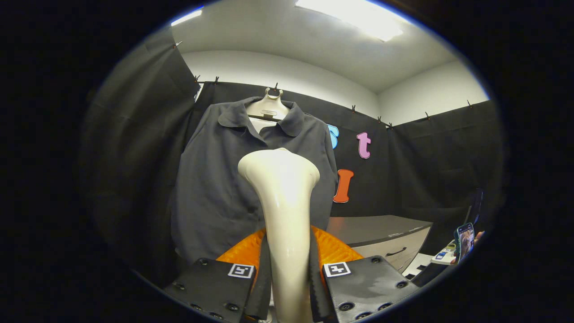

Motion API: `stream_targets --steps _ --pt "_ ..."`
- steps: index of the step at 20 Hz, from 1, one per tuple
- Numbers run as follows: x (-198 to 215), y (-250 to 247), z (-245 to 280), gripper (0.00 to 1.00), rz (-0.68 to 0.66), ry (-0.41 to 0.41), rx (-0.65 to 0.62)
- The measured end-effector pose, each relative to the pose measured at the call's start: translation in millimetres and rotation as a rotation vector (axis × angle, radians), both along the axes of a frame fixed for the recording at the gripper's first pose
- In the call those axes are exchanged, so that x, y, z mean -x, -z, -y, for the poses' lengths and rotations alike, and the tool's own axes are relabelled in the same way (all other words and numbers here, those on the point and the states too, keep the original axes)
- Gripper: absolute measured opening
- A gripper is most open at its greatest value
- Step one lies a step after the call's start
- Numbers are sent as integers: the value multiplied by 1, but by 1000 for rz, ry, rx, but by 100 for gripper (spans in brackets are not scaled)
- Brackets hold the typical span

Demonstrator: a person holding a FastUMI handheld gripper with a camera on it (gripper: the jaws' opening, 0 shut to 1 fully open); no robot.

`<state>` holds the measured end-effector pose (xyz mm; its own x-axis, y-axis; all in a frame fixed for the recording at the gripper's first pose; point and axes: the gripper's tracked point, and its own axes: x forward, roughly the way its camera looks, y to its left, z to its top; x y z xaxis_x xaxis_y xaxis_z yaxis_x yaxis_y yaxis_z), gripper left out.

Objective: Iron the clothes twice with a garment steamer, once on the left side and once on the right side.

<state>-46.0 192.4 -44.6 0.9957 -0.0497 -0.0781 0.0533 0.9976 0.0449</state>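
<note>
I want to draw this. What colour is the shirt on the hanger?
Dark grey shirt, clearest in the gripper view, beyond the cream steamer the gripper holds.

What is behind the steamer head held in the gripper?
The gripper is shut on the steamer. Behind its head hangs the dark shirt on a pale hanger. The head covers the shirt's middle front, so the placket there cannot be seen.

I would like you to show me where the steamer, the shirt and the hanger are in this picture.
steamer (283, 202): gripper view, on its neck, held between the tool's fingers.
shirt (210, 193): gripper view, on the front panel, beyond the steamer's head.
hanger (269, 107): gripper view, on the pale part inside the collar.
</note>
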Motion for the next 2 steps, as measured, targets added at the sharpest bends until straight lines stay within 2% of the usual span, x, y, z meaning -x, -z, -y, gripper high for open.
stream_targets --steps 2 --pt "0 1 1 43 -1 0 1"
